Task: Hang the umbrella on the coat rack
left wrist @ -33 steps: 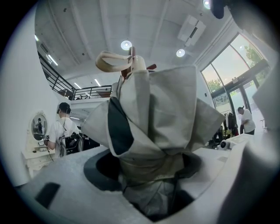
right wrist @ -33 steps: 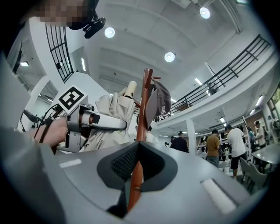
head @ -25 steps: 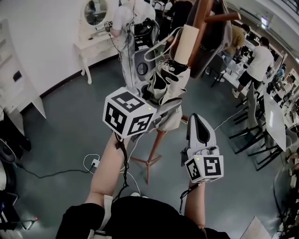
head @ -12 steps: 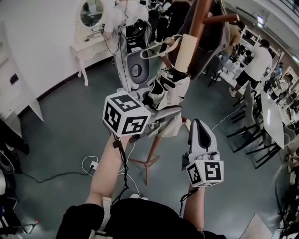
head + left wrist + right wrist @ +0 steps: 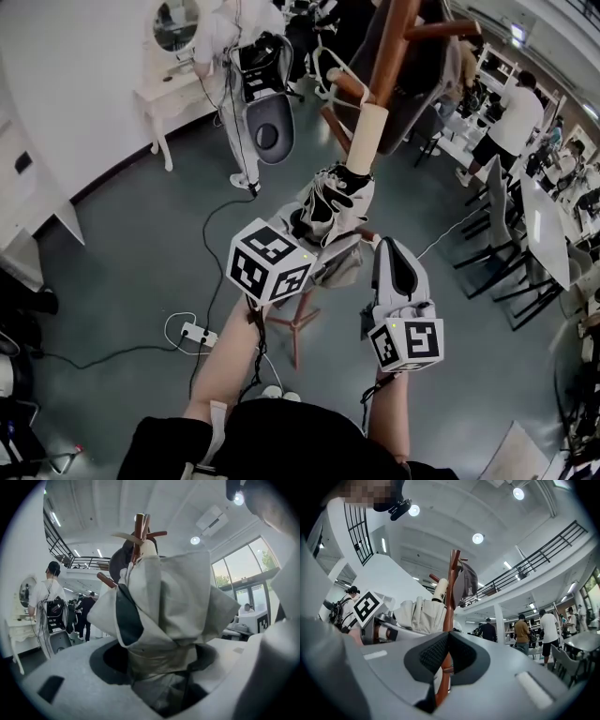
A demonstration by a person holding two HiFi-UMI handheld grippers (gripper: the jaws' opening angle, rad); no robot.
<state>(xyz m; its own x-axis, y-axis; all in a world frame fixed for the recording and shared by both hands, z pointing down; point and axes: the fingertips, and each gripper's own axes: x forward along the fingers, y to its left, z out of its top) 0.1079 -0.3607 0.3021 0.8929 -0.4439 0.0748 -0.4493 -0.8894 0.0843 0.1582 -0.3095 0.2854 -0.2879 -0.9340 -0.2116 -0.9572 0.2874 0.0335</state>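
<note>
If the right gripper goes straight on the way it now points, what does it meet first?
Probably the coat rack's wooden pole, straight ahead of the right gripper, whose jaws are shut; depth is unclear.

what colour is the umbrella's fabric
The umbrella is cream with dark patches in its folds; the left gripper view shows it best.

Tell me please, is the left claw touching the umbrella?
Touching. In the left gripper view the left claw is closed on the umbrella: its folded fabric is pinched between both jaws, with no gap.
</note>
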